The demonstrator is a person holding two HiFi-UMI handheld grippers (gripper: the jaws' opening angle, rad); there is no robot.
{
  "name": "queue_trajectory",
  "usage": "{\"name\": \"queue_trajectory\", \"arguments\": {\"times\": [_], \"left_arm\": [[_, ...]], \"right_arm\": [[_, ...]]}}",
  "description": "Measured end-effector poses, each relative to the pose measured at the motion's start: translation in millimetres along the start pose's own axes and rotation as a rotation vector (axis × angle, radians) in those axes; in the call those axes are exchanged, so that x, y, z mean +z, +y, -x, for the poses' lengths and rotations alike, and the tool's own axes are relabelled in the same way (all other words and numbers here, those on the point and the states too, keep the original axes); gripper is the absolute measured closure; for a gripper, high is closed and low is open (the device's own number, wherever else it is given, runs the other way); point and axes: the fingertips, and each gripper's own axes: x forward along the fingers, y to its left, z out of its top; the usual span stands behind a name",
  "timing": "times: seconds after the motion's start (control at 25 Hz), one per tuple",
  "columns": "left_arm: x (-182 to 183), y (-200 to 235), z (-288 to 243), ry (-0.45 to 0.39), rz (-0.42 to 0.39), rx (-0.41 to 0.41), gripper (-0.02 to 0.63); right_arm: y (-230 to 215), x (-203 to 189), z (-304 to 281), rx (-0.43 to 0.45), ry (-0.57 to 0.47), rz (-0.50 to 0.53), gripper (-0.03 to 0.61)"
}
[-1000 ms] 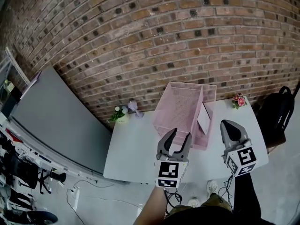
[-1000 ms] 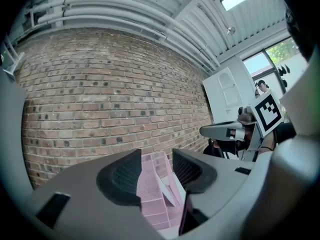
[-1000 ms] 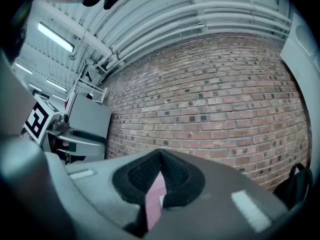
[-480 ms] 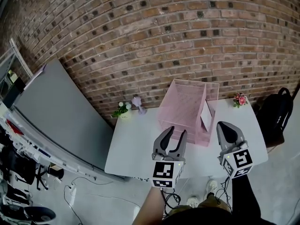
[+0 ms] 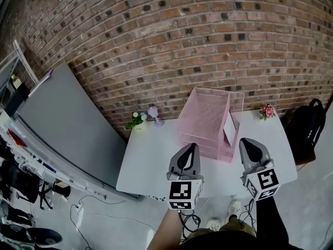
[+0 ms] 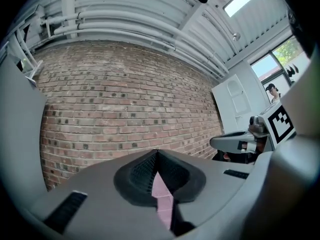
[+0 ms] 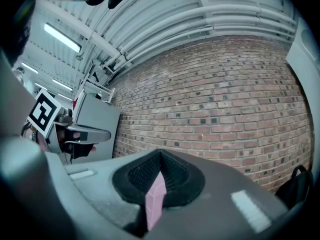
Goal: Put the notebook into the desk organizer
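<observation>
The pink mesh desk organizer [image 5: 205, 120] stands on the white table [image 5: 148, 163] against the brick wall. A white notebook [image 5: 229, 129] stands tilted in its right-hand compartment. Both grippers hang above the table's near edge, apart from the organizer. My left gripper [image 5: 190, 146] is shut, its jaws together with nothing between them. My right gripper [image 5: 245, 141] is also shut and empty. In the left gripper view the fingertips [image 6: 156, 153] meet, with only a pink sliver of the organizer [image 6: 162, 199] showing behind them. The right gripper view shows the same at my right gripper [image 7: 160, 155].
A small pot of white flowers [image 5: 135, 121] and a purple flower [image 5: 154, 112] sit at the table's back left, pink flowers [image 5: 267, 111] at the back right. A black backpack [image 5: 307, 126] is right of the table. A grey panel [image 5: 62, 121] leans at the left.
My left gripper's jaws have gone from wide open to shut with nothing caught in them. Both grippers have shifted only slightly; the right one stays shut.
</observation>
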Motion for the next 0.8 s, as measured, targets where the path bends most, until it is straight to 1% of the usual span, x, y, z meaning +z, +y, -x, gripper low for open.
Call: {"name": "queue_trajectory", "arguments": {"times": [0.08, 0.24, 0.8], "left_arm": [[-1.1, -0.2, -0.6, 0.002, -0.001, 0.005, 0.606], [-2.4, -0.6, -1.6, 0.004, 0.000, 0.004, 0.606], [-4.7, -8.0, -8.4, 0.012, -0.018, -0.013, 0.606]], "right_arm": [[-2.0, 0.3, 2.8, -0.008, -0.001, 0.012, 0.578], [-4.7, -3.1, 4.9, -0.014, 0.003, -0.013, 0.578], [-10.9, -6.3, 7.3, -0.031, 0.010, -0.008, 0.578]]}}
